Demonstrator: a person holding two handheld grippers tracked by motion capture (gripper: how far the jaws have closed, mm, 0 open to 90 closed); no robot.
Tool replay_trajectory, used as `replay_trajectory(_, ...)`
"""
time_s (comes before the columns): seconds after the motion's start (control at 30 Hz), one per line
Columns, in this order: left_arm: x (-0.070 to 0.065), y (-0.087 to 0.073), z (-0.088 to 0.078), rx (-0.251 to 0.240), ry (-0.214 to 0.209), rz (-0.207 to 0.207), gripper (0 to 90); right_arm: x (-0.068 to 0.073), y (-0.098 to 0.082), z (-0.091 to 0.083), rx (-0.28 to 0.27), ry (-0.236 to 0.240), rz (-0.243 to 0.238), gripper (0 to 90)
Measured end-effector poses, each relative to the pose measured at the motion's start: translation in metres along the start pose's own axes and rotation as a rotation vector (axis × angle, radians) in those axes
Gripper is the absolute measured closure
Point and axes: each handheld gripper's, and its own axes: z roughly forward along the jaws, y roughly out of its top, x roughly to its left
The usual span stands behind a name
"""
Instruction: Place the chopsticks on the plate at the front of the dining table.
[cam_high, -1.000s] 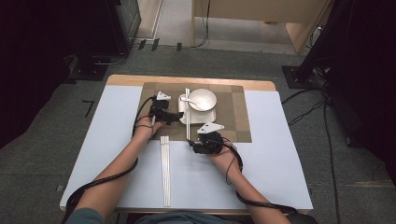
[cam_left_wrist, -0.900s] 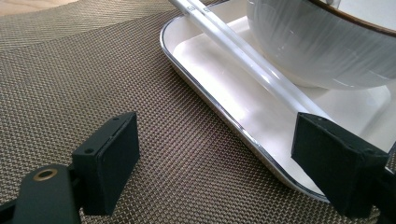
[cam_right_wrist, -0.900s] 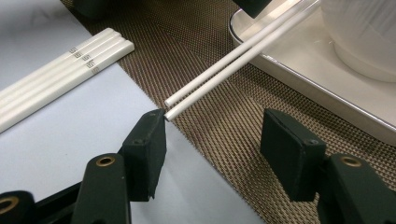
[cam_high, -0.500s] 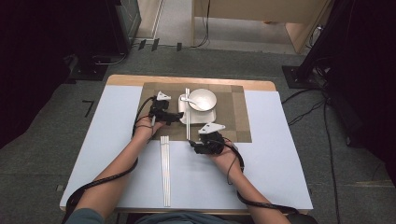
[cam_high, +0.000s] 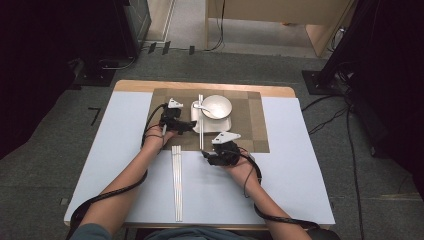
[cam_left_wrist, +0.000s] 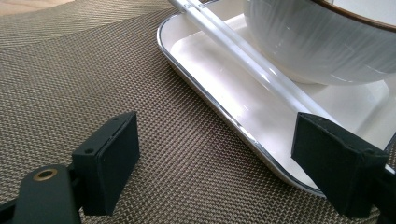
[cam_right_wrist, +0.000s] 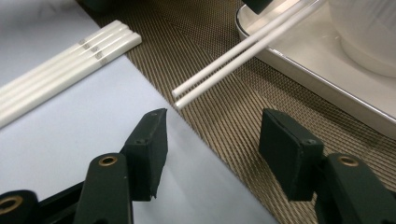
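A pair of slim white plastic chopsticks (cam_right_wrist: 233, 56) lies with its far part on the rim of a white rectangular tray (cam_left_wrist: 219, 88) and its near tips on the brown woven placemat (cam_left_wrist: 93, 70), just ahead of the right hand-held gripper (cam_right_wrist: 212, 149), whose jaws stand apart around nothing. The left hand-held gripper (cam_left_wrist: 215, 158) rests low at the tray's edge, jaws apart in its own view, gripping nothing. A white ceramic bowl (cam_high: 216, 106) sits on the tray, and four more white chopsticks (cam_high: 177, 182) lie together on the pale blue table (cam_high: 295, 165).
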Motion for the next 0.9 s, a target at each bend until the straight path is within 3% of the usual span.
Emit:
replay_trajectory(0.27,0.001,-0.001,-0.005,-0.006,0.006,-0.001,15.0,-0.007,0.001,0.002,0.002,-0.028,0.04,45.3)
replay_trajectory(0.5,0.002,-0.005,-0.013,-0.007,0.017,0.003,15.0,-0.006,0.004,0.004,-0.001,-0.022,0.025,44.7)
replay_trajectory(0.7,0.002,-0.008,-0.024,-0.003,0.023,0.011,15.0,-0.013,0.004,-0.001,-0.02,-0.029,0.047,41.1)
replay_trajectory(0.8,0.001,-0.01,-0.033,0.004,0.026,0.033,15.0,-0.02,0.005,-0.007,-0.035,-0.006,0.083,37.3)
replay_trajectory(0.9,-0.001,-0.013,-0.039,0.016,0.032,0.049,15.0,-0.024,0.004,-0.01,-0.044,-0.021,0.071,33.8)
